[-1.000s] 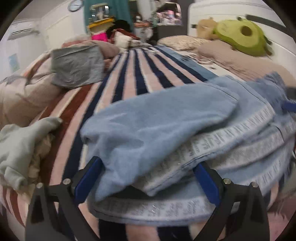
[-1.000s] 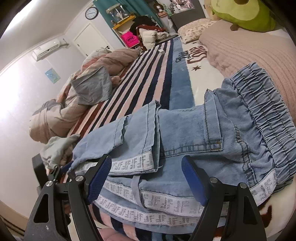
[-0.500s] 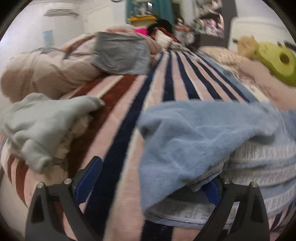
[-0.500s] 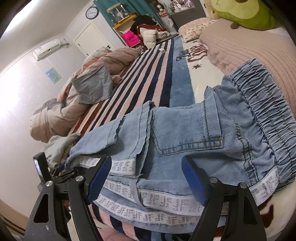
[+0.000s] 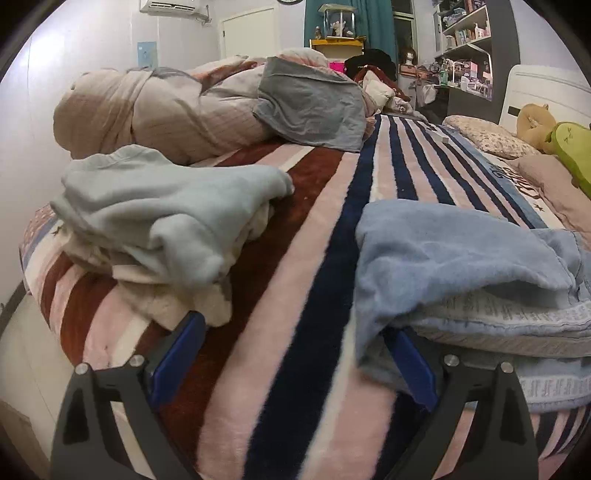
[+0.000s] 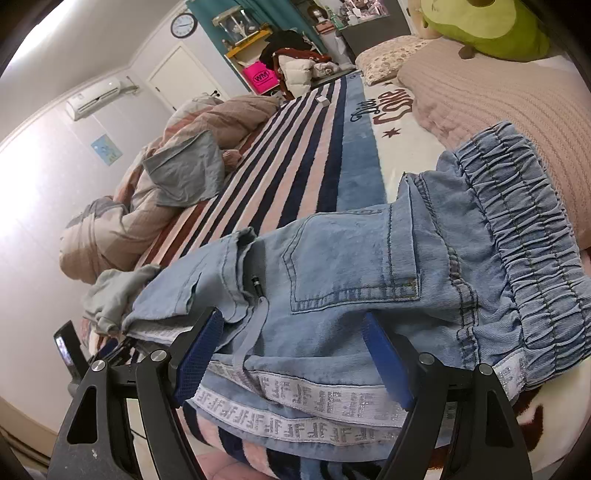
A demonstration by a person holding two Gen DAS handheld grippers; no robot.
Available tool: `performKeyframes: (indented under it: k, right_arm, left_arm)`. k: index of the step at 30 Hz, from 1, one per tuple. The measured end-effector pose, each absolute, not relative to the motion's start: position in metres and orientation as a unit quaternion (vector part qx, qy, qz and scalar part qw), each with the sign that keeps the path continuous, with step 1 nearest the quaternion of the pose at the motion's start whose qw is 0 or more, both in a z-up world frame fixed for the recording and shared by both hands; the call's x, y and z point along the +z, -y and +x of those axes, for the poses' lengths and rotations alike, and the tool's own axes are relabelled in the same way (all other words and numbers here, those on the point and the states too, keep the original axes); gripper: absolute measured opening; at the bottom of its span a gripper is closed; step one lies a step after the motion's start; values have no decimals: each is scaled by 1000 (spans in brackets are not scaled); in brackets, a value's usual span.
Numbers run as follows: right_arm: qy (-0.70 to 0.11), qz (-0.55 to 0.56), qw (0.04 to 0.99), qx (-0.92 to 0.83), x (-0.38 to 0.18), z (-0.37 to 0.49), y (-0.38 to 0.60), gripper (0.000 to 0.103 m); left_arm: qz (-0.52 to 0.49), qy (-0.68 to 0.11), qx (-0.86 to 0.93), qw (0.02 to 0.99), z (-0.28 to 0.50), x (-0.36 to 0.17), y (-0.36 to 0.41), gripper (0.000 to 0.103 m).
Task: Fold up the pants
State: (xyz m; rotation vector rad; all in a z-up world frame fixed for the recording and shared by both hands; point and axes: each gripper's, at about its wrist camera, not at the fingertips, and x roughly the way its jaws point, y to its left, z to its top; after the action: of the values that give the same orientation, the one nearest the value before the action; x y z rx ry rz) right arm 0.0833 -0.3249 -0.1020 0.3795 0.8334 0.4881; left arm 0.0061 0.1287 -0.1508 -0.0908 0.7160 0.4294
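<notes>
The light blue denim pants (image 6: 369, 273) lie folded in a stack on the striped blanket (image 6: 295, 155), with the elastic waistband (image 6: 517, 221) at the right and white lettered side stripes (image 6: 295, 402) along the near edge. In the left wrist view the pants (image 5: 461, 266) lie at the right. My left gripper (image 5: 291, 354) is open and empty over the blanket (image 5: 314, 258), its right finger at the pants' left edge. My right gripper (image 6: 291, 350) is open around the near edge of the stack, gripping nothing.
A pale grey-green garment (image 5: 159, 214) lies bunched at the left, a rolled pink duvet (image 5: 147, 114) with a grey cloth (image 5: 310, 99) behind it. A pink knit cover (image 6: 498, 96), pillow and green plush (image 6: 491, 26) lie at the right. The bed edge is close below.
My left gripper has swung left off the pants, which now lie at its right finger; the grey-green garment has come into view. My right gripper has moved slightly nearer the stack.
</notes>
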Motion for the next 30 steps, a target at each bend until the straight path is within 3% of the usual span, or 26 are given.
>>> performKeyframes:
  k: [13,20,27,30]
  right_arm:
    - [-398,179,863,255,-97,81,310,75]
    - [-408,160,848,298,-95,99,280,76]
    - [-426,194,781,413,-100,120,233,61]
    - [-458,193,753,431,-109,130,209,59]
  left_arm:
    - [-81,-329,97,936,-7,-112,-123,96]
    - [-24,-309,35,950,14,-90,-84,96]
    - [-4,-307,-19,952,44,-89,-59,96]
    - [-10,-310,-22,950,48,-91,-64,96]
